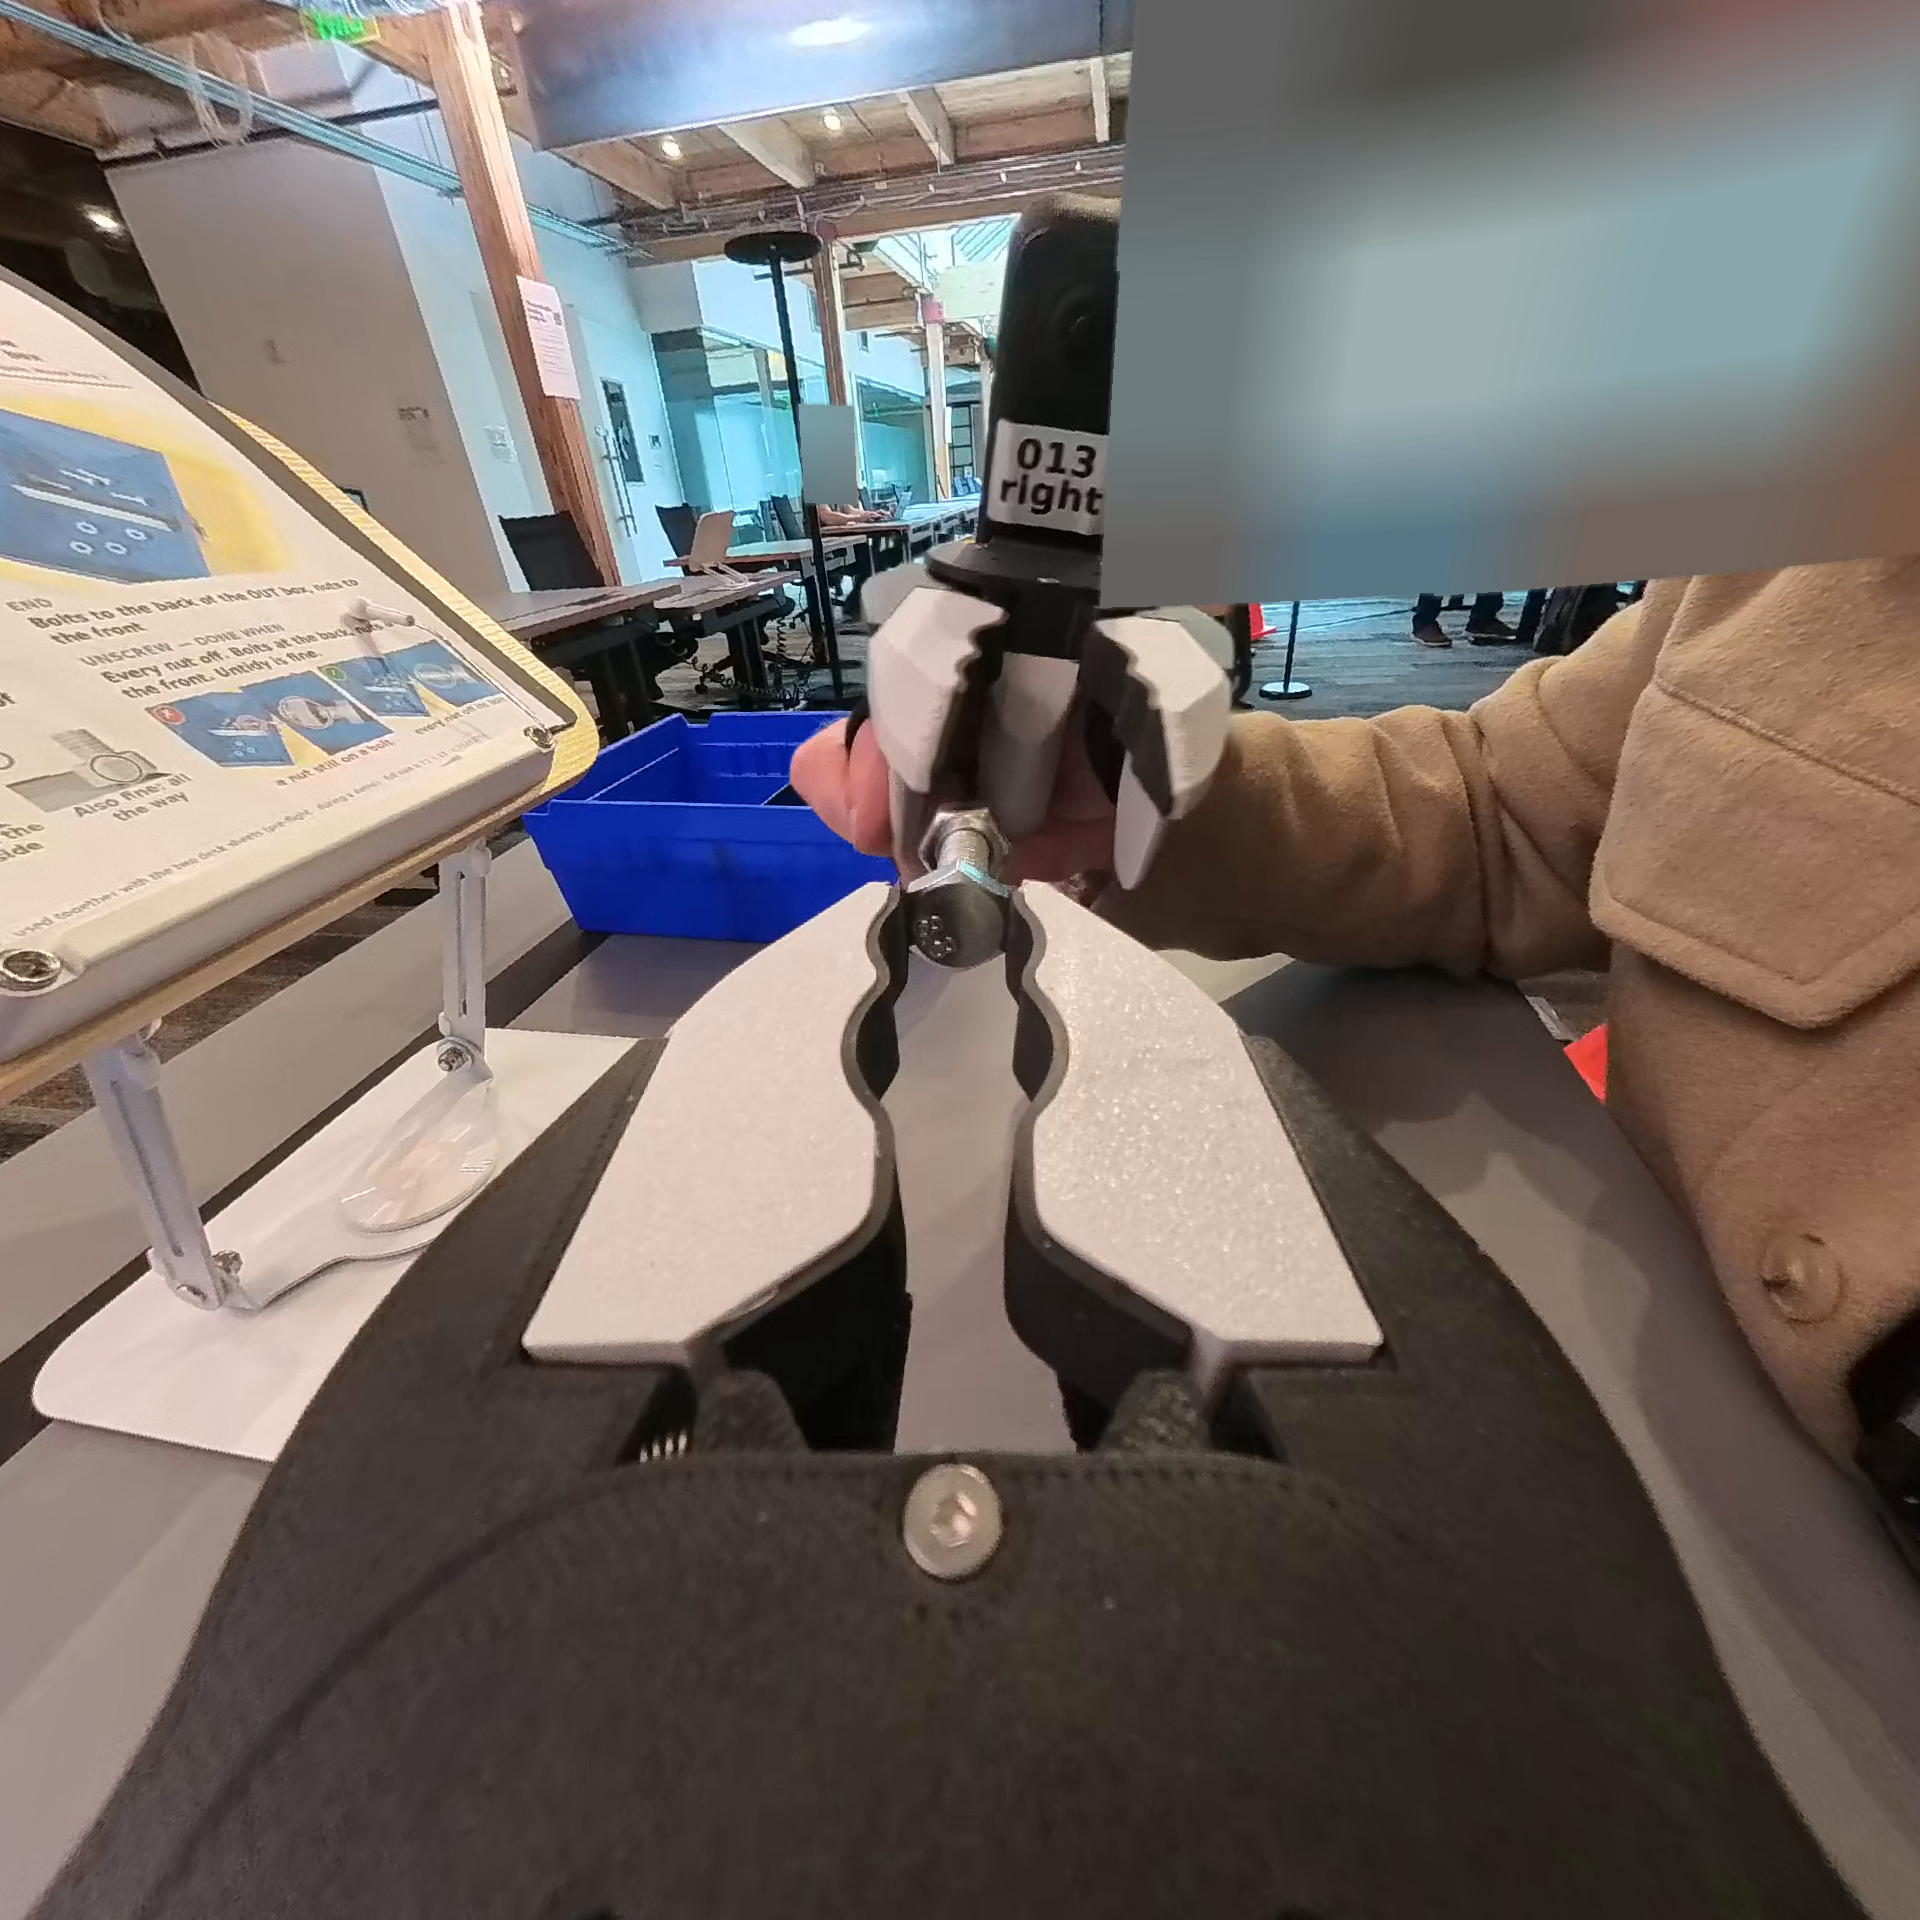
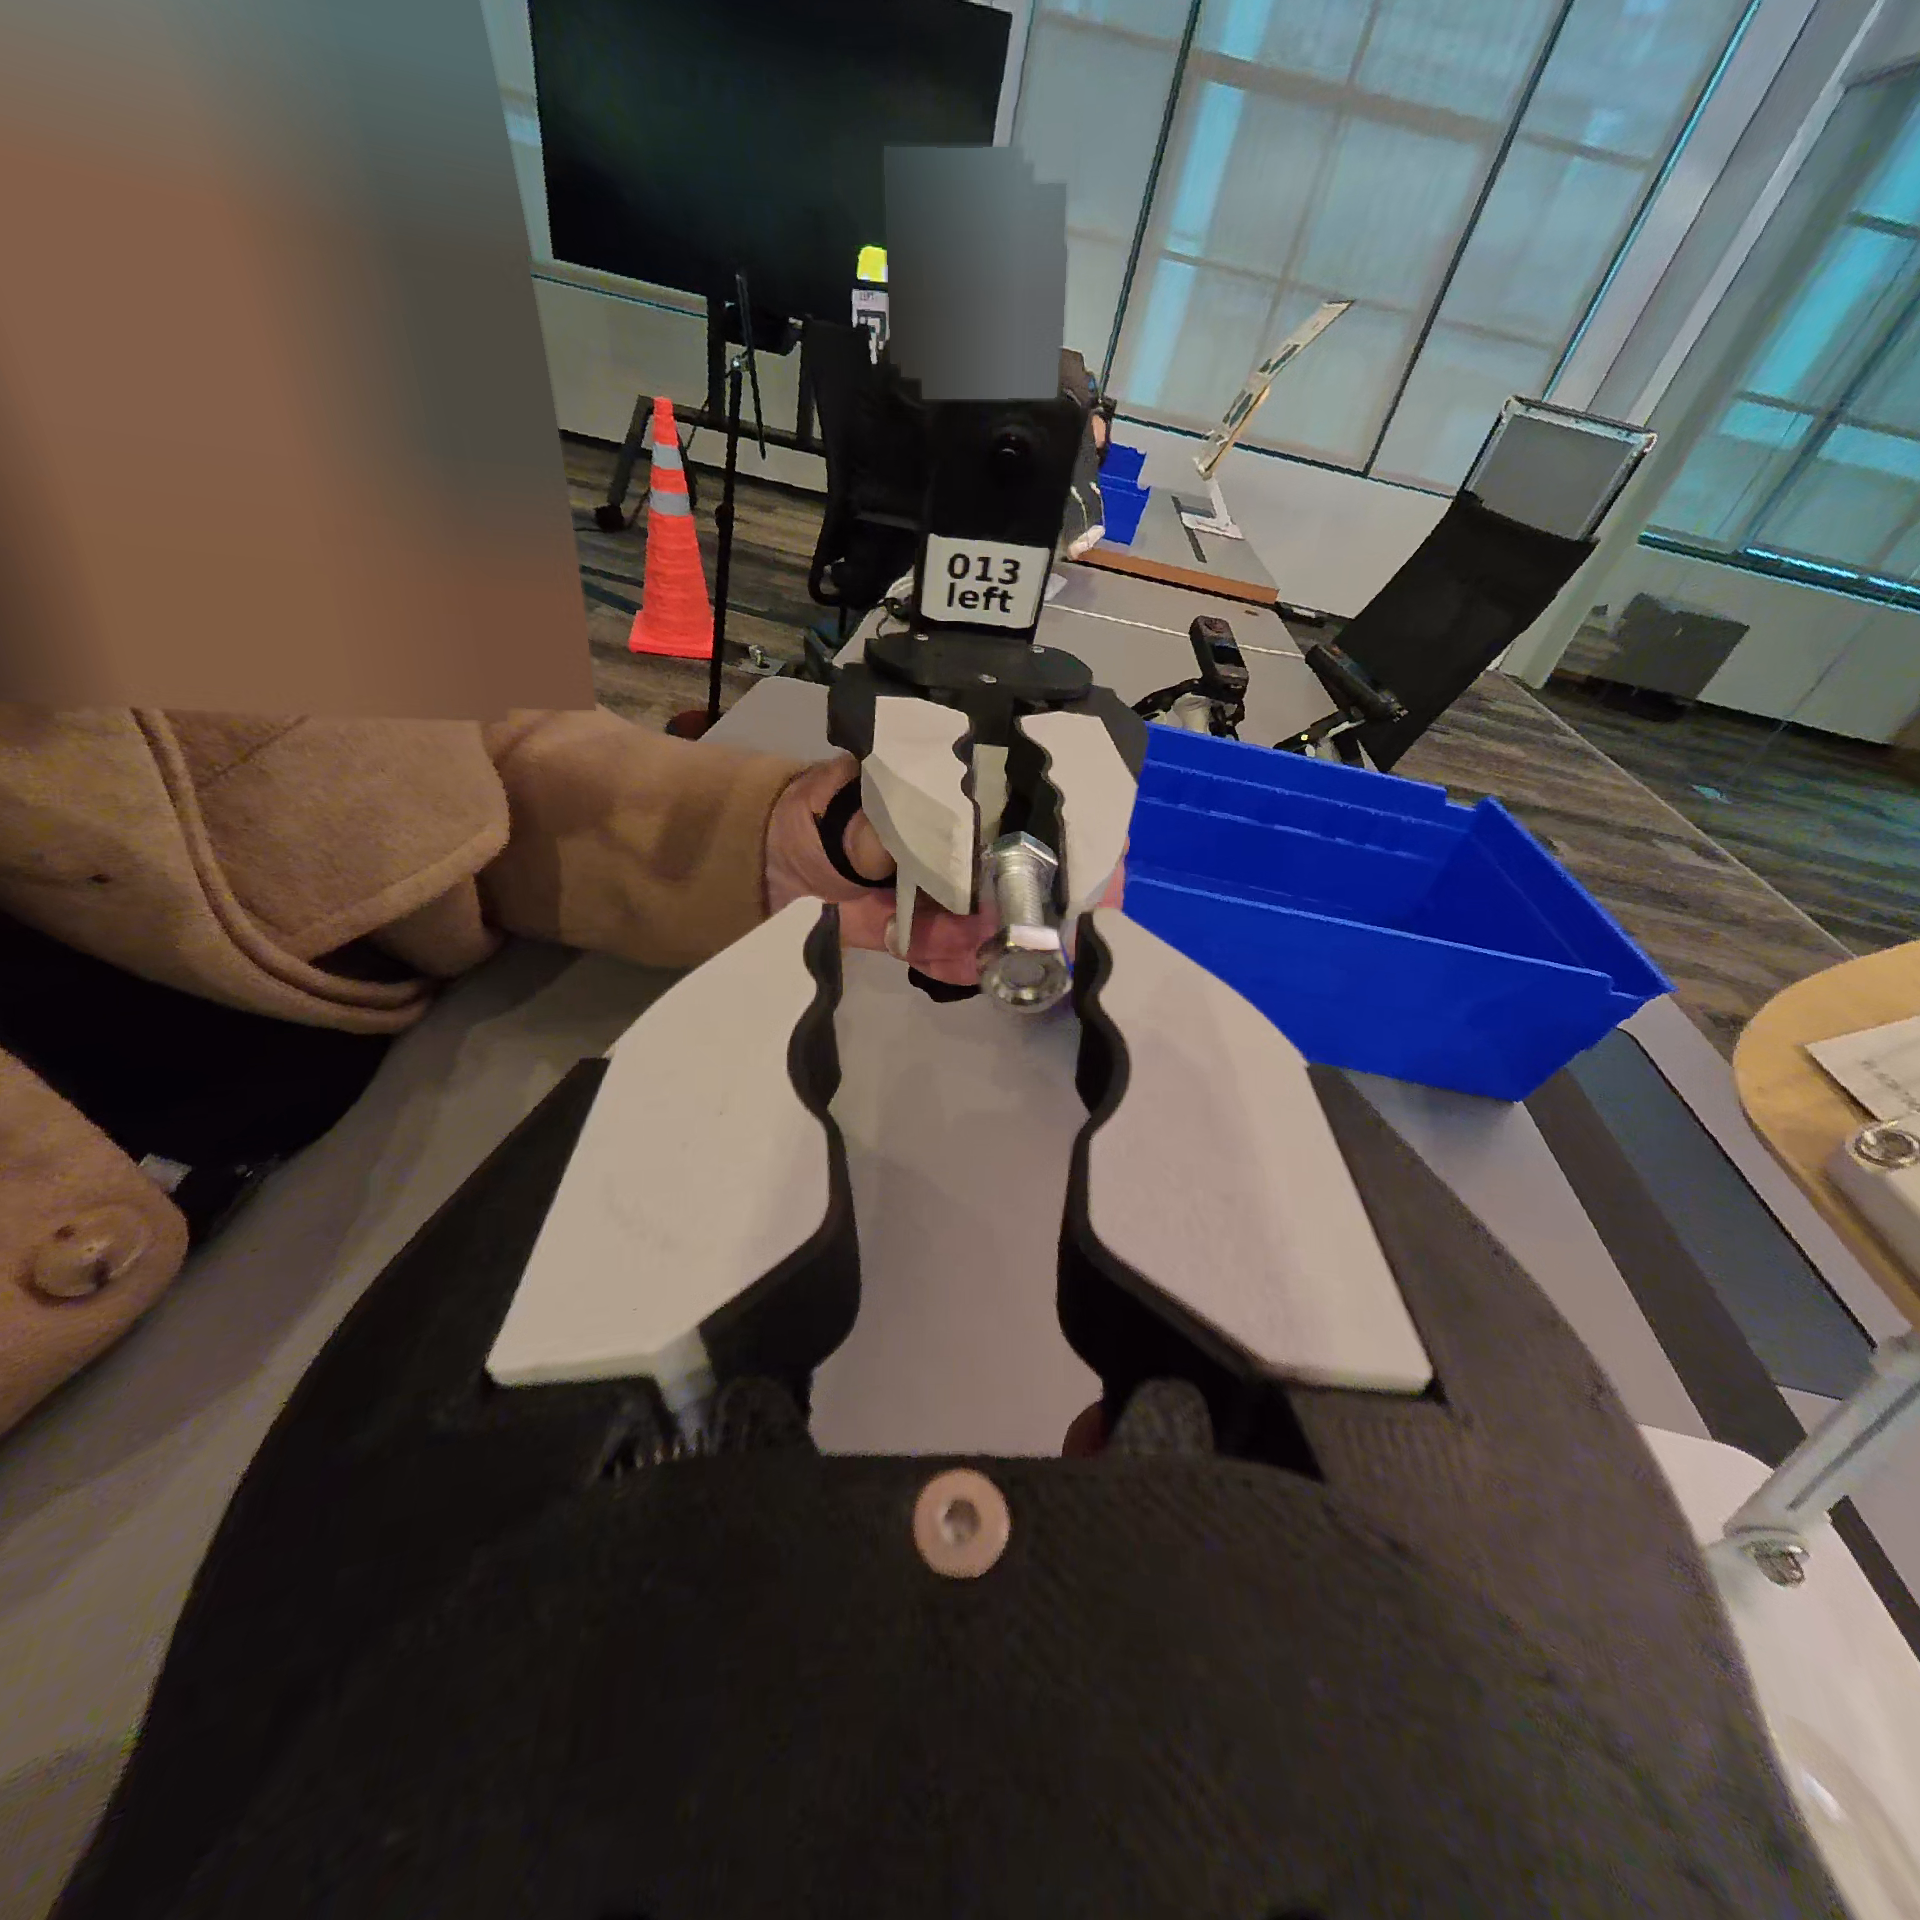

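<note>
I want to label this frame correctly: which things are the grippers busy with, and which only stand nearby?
In use: bolt with nut, clamped by the left gripper; right gripper, open beside it.
Standing by: blue bin, instruction board, orange cone.

Two wrist cameras, and they're staring straight at each other. The left wrist view sits just behind its own claw [image 1: 951,935], low over the grey counter [image 1: 1403,1049], facing the right claw [image 1: 1013,821] at close range. The right wrist view does the mirror job, looking along its fingers at the left claw [image 2: 1023,883]. Both views share the bolt [image 1: 951,904] between them, the blue bin [image 2: 1351,935] and the counter top.
</note>
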`<state>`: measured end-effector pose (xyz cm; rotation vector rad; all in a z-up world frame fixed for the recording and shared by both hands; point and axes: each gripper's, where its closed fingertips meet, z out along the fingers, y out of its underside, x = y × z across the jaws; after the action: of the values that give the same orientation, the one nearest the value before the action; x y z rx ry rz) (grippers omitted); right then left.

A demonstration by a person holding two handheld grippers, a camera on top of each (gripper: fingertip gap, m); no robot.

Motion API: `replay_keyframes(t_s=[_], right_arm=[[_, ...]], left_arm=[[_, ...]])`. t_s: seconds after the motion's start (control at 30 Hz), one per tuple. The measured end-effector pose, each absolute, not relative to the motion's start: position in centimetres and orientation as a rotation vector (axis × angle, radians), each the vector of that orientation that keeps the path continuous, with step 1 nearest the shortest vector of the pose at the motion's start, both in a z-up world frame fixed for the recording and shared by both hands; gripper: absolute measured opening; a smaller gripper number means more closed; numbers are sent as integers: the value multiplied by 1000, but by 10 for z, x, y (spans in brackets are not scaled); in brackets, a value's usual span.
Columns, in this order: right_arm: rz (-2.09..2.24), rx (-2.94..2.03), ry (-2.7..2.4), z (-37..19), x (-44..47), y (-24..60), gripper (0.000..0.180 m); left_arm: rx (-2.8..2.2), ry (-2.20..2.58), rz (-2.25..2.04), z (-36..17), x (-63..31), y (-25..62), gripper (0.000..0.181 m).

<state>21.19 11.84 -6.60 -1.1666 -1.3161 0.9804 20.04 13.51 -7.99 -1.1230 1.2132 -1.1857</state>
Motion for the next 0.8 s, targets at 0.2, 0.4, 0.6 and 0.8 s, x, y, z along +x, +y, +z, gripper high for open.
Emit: replay_keyframes(t_s=[0.2,0.4,0.6,0.8], right_arm=[[981,-1208,-1323,-76,209,123,44],[974,-1172,-1329,-70,210,118,42],[969,-1160,-1307,-64,212,119,43],[969,-1212,-1309,-76,211,126,43]], left_arm=[[-1124,1214,-1181,-80,200,135,17],[-1122,1220,-1173,-80,200,134,17],[-1116,1212,-1184,-78,200,134,17],[-1115,1214,-1175,-78,199,134,17]])
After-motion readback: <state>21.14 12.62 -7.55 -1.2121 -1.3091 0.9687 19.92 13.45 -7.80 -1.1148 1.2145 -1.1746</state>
